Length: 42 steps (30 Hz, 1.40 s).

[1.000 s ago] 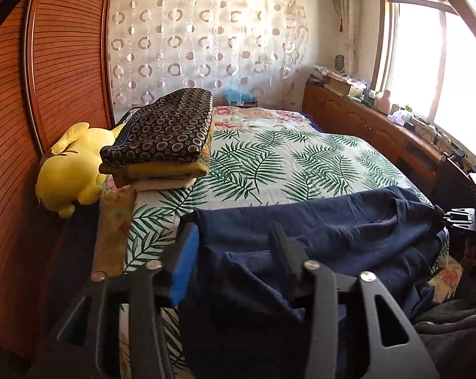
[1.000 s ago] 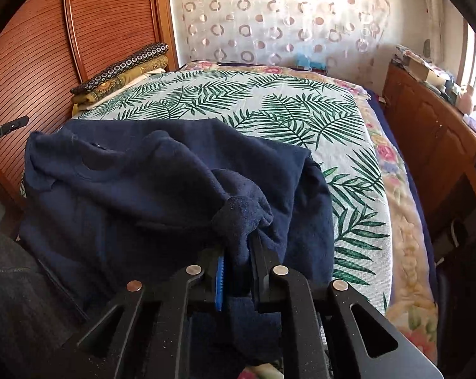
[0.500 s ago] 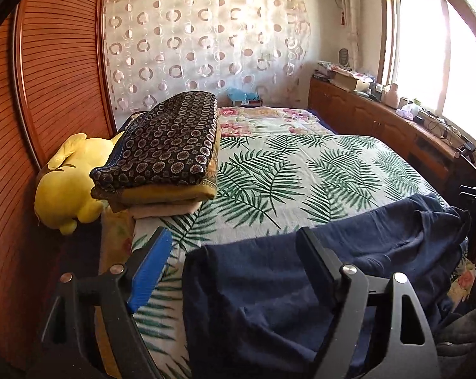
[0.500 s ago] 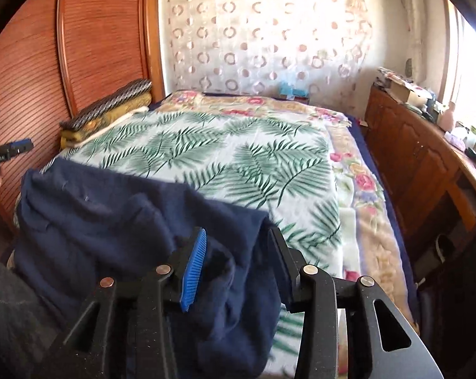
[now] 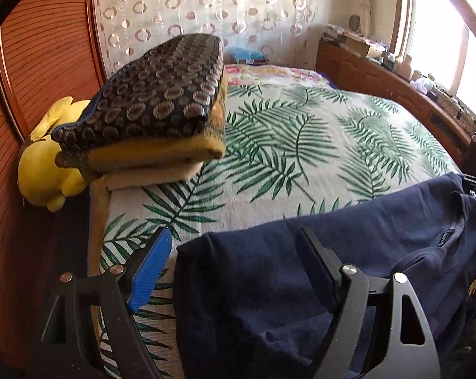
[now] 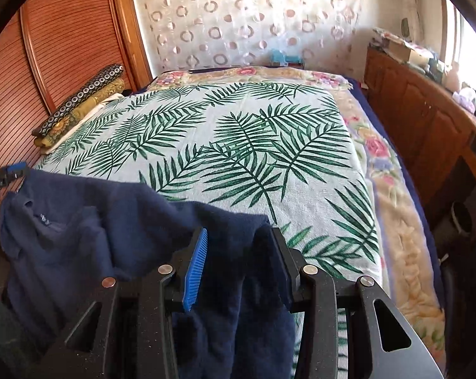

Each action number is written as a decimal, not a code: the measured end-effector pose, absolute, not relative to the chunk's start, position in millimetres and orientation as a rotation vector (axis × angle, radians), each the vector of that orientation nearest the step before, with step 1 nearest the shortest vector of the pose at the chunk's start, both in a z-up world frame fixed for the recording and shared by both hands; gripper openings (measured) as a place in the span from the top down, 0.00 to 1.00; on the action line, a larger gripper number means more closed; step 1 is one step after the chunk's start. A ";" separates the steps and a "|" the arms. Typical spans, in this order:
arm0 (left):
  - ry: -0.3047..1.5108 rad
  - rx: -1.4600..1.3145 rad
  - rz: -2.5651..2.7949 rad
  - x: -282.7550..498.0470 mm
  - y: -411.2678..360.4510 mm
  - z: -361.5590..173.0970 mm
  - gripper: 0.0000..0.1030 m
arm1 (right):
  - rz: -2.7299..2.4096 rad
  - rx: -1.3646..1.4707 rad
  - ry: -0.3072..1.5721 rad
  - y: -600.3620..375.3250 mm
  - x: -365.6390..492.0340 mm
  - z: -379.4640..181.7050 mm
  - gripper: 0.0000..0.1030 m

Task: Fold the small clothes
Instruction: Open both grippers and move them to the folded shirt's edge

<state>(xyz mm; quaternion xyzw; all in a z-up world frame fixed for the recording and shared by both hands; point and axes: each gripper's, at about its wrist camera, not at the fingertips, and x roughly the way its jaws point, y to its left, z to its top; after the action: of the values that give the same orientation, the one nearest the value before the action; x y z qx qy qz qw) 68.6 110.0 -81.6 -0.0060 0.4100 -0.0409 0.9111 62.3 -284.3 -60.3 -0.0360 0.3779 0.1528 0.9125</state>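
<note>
A navy blue garment (image 5: 269,284) lies spread across the near edge of the bed, its collar and label toward the right in the left wrist view. My left gripper (image 5: 234,232) stands open wide over the garment's left corner; neither pad presses on the cloth. In the right wrist view the same garment (image 6: 95,227) runs off to the left. My right gripper (image 6: 238,230) has its jaws closing, with a fold of the navy cloth lying loose between them. The left gripper's blue pad (image 6: 13,169) shows at the garment's far end.
The bed's palm-leaf cover (image 6: 253,145) stretches bare beyond the garment. A stack of folded bedding (image 5: 159,104) and a yellow plush toy (image 5: 45,170) sit at the left by the wooden headboard. A cluttered wooden cabinet (image 6: 427,120) runs along the right side.
Both grippers opened and let go of the navy cloth, which now lies flatter on the bed. The left gripper moved left and down toward the bedding stack; the right one shifted sideways.
</note>
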 end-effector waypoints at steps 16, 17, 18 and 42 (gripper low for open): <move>0.893 -0.027 -0.093 71.1 111.3 -97.9 0.21 | 0.314 -0.067 0.705 -294.0 61.2 -51.5 0.89; 0.894 -0.025 -0.093 71.3 111.7 -98.1 0.21 | 0.316 -0.069 0.705 -294.6 61.2 -50.4 0.89; 0.895 -0.025 -0.095 71.5 112.0 -97.6 0.21 | 0.314 -0.077 0.707 -294.8 61.4 -50.9 0.89; 0.916 -0.025 -0.153 69.1 133.0 -91.4 0.59 | 0.346 -0.121 0.808 -297.1 86.8 -67.6 0.44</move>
<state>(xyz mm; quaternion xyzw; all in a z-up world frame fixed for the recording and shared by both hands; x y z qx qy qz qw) 69.1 133.0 -91.4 -0.0121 0.4415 -0.0737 0.8941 86.8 -297.1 -67.6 -0.0586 0.3910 0.1674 0.9032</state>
